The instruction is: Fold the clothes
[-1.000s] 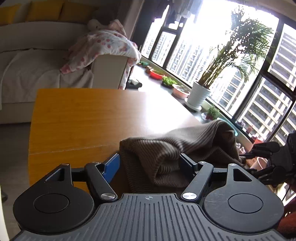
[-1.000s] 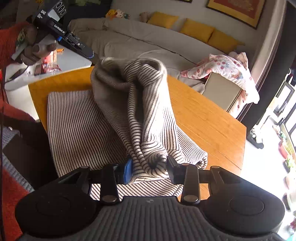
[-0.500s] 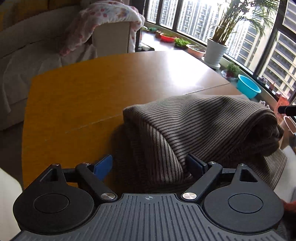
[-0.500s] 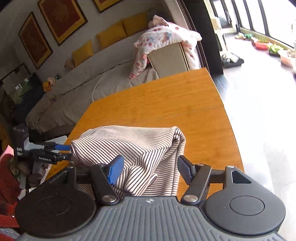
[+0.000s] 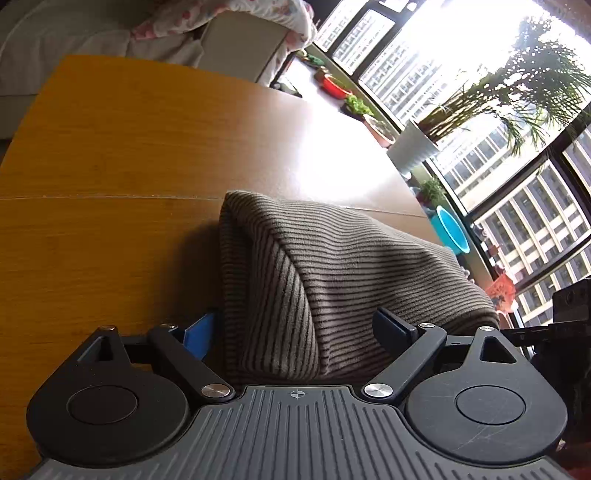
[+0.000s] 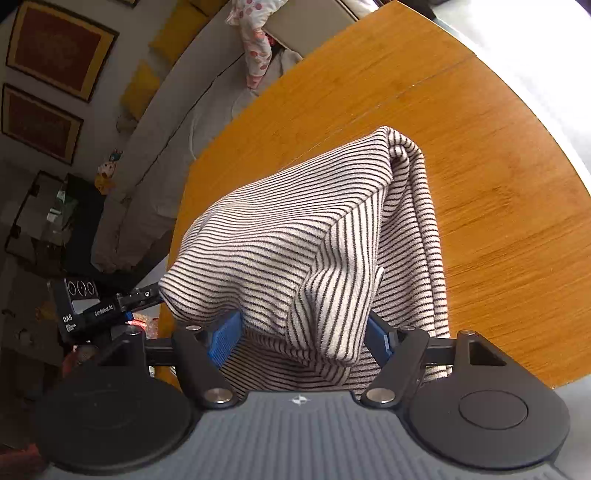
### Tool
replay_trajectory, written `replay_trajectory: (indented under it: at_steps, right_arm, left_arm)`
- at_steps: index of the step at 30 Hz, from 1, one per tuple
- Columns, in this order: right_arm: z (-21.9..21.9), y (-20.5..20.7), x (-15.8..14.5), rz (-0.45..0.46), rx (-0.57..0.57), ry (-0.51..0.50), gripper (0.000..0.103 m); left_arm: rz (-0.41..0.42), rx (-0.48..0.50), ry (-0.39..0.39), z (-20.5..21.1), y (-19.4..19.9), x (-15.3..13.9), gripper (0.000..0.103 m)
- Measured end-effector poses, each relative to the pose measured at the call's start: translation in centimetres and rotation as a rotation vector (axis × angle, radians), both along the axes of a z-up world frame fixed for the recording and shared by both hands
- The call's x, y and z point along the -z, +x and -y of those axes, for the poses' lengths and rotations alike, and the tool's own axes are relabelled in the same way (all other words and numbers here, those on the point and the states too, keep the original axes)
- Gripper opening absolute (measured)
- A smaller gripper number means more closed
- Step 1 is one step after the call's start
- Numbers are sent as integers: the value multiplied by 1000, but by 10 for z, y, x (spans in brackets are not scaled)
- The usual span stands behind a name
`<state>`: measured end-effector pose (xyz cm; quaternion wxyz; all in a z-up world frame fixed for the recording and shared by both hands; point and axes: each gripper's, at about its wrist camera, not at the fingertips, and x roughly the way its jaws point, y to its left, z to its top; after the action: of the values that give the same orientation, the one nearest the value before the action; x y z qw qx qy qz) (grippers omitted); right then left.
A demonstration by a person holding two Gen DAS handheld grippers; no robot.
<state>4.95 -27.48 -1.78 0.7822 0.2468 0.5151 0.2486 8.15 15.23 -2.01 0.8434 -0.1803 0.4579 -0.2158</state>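
A grey garment with thin dark stripes (image 5: 351,266) lies folded over itself on the wooden table (image 5: 110,166). In the right wrist view the garment (image 6: 295,229) shows a flat lower layer under the folded top layer. My left gripper (image 5: 295,328) has its jaws spread wide, with the bunched near edge of the garment between them. My right gripper (image 6: 301,332) is also spread, and cloth spills past its right finger. The fingertips are hidden under fabric. The left gripper (image 6: 92,310) also shows at the garment's far corner.
The table (image 6: 498,184) reaches beyond the garment, with its curved edge at the right. A sofa with a floral blanket (image 5: 229,14) stands behind. A white potted plant (image 5: 413,147) and a blue basin (image 5: 452,229) sit by the window.
The garment hung lifted between both grippers; now it is folded over and lowered onto the table. The jaws of both grippers have spread wider, the right ones most.
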Motion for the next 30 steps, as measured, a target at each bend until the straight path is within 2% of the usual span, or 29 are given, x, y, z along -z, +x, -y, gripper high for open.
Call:
replay_trajectory:
  at_steps: [1, 5, 8, 15, 16, 17, 18, 19, 22, 25, 28, 30]
  right_arm:
    - [-5, -4, -9, 71, -31, -76, 71]
    - [-19, -51, -62, 505, -180, -441, 71]
    - [-35, -78, -72, 655, -291, -588, 71]
    - [-107, -78, -5, 824, -540, -869, 71]
    - [-112, -77, -1, 856, -582, -908, 66]
    - [-117, -76, 3, 888, -624, -947, 43]
    - [-120, -77, -4, 949, -653, -1020, 32]
    - [-123, -77, -11, 1011, -680, -1094, 26]
    - [-126, -85, -26, 1248, -728, -1353, 24]
    - [-122, -104, -9, 1268, -868, -1441, 25]
    - [-113, -114, 1, 996, -905, -1205, 29]
    - [-98, -112, -9, 910, -808, -1091, 36]
  left_arm:
    - [8, 0, 13, 3, 1, 0, 92]
    - [23, 5, 27, 5, -2, -1, 91]
    - [34, -2, 15, 3, -3, -4, 91]
    - [89, -27, -21, -3, -11, -21, 92]
    - [98, -33, -23, -1, -11, -26, 92]
    - [106, -36, -23, -2, -12, -28, 93]
    - [112, -41, -21, -4, -14, -31, 93]
    - [117, -47, -20, -7, -16, -32, 93]
    - [120, -67, -34, -14, -18, -32, 93]
    - [105, -56, -50, -14, -20, -26, 93]
    - [83, -27, -51, -11, -23, -19, 93]
    - [66, -4, -58, -9, -24, -16, 94]
